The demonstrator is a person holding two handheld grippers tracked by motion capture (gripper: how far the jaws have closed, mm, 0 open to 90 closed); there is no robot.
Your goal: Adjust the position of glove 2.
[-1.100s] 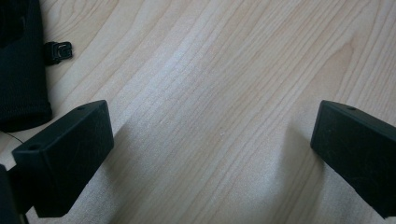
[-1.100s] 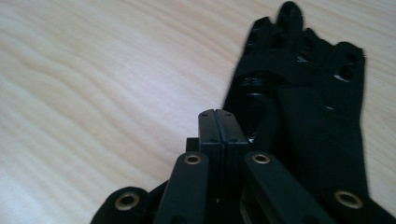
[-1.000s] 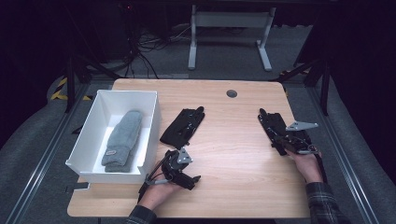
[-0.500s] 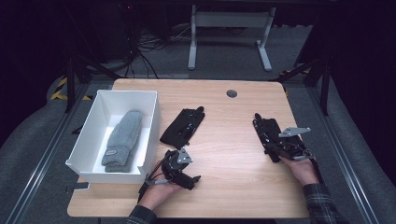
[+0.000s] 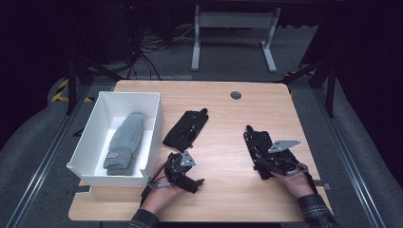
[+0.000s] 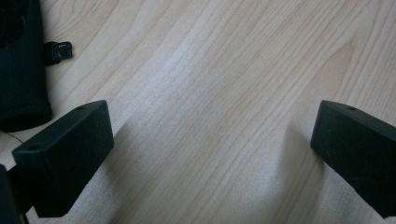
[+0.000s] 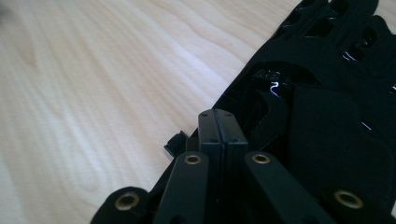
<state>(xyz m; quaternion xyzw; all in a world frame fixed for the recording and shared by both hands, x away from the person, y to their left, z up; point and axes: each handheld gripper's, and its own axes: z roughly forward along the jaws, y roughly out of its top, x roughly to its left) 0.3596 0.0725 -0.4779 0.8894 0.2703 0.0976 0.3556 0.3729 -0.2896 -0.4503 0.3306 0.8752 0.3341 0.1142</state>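
Seemingly the step in hand is dragging a black glove [image 5: 259,149] across the table [image 5: 223,128], by the high view: the right gripper [image 5: 250,134] lies over it at the right, while a second black glove [image 5: 186,129] lies at centre beside the white box [image 5: 153,121] holding a grey sock [image 5: 124,142]. Next, the glove must be carried toward that box. From the left gripper view, the left gripper [image 6: 212,140] rests on bare wood, jaws wide apart. From the right gripper view, the jaws are pressed together on the glove's edge, probably pinching fabric; the glove looks thin, perforated, glossy-trimmed.
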